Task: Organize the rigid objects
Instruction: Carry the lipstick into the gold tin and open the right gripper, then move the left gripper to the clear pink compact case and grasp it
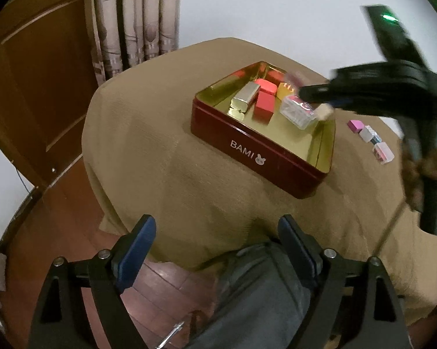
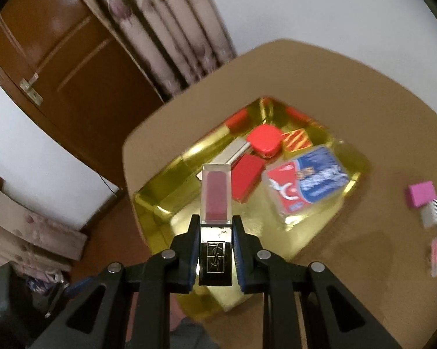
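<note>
Clamped in the right gripper [image 2: 216, 244], a lip-gloss tube [image 2: 215, 200] (clear block, black "YSL" cap) hangs over the gold-lined red tin [image 1: 265, 157] marked "BAMI". Left gripper [image 1: 218, 247] gapes wide, holding nothing.

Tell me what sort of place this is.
Probably a room in a home. A patterned curtain hangs beside a brown wooden door, the floor is wood, and a cloth-covered table bears a red tin of cosmetics and small boxes.
</note>
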